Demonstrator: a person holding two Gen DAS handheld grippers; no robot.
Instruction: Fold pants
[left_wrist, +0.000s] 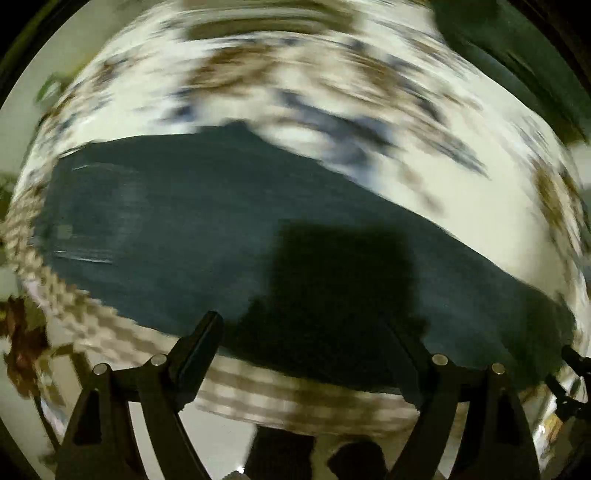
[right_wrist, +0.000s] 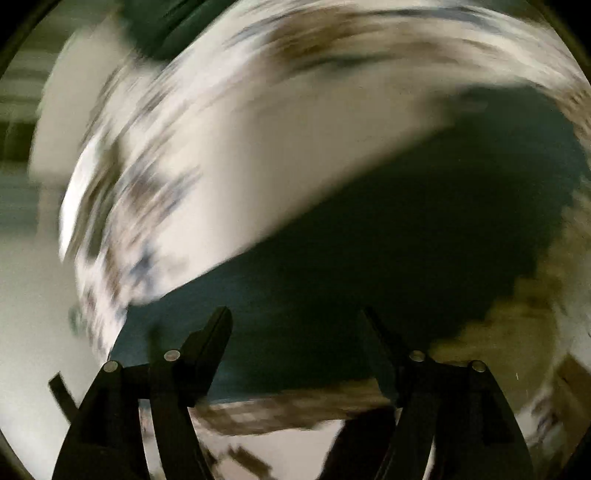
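Observation:
Dark teal pants (left_wrist: 207, 236) lie flat on a round table with a white patterned cloth (left_wrist: 295, 92); both views are motion-blurred. My left gripper (left_wrist: 306, 332) is open above the pants' near edge, fingers spread wide, holding nothing. In the right wrist view the pants (right_wrist: 369, 258) stretch from lower left to upper right. My right gripper (right_wrist: 295, 325) is open and empty over the pants' near part. Dark shadows of the grippers fall on the fabric.
The cloth (right_wrist: 221, 147) has a checkered brown border (left_wrist: 258, 398) hanging at the table's near edge. A dark green object (left_wrist: 517, 55) sits at the far right. The pale floor (right_wrist: 22, 332) shows beyond the table rim.

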